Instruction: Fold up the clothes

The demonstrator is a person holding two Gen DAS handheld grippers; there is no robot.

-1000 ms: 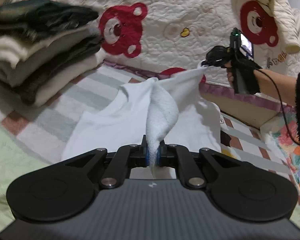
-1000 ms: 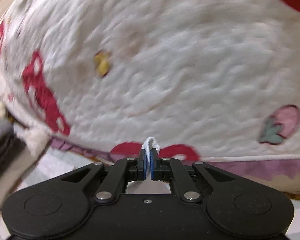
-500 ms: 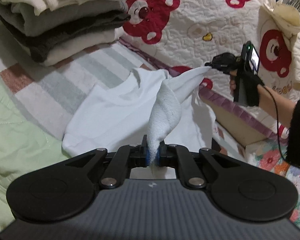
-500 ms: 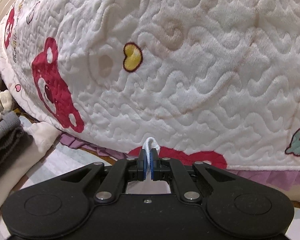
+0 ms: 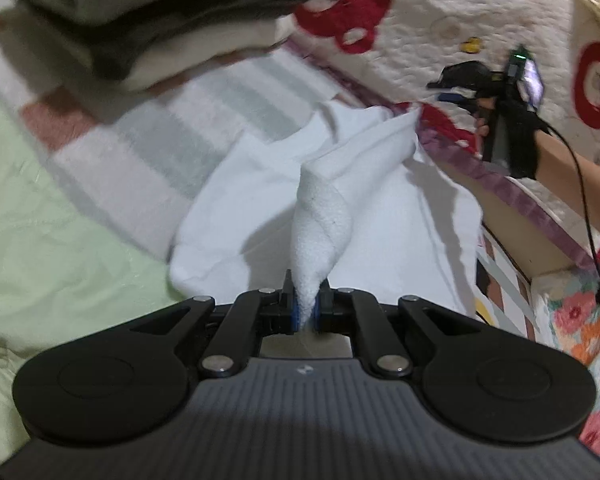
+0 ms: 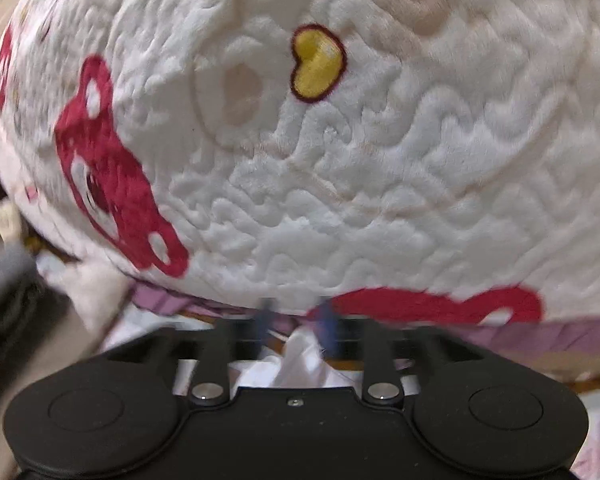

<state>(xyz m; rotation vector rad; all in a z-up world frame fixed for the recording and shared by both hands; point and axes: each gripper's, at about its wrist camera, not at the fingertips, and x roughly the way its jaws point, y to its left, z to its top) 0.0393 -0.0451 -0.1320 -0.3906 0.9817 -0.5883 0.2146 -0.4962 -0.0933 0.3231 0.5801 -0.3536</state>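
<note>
the left tongs are matte black, with two round lobes at the sides, angled link arms with silver pivot screws, blue pads on the fingertips, and a ribbed grey body bearing a small white mark. the right tongs have the same black build, silver screws and blue pads. seen from the left wrist, they carry a green light and a small lit screen, with a black cable trailing off. the right hand wears a black glove, and a dark fuzzy sleeve follows.
</note>
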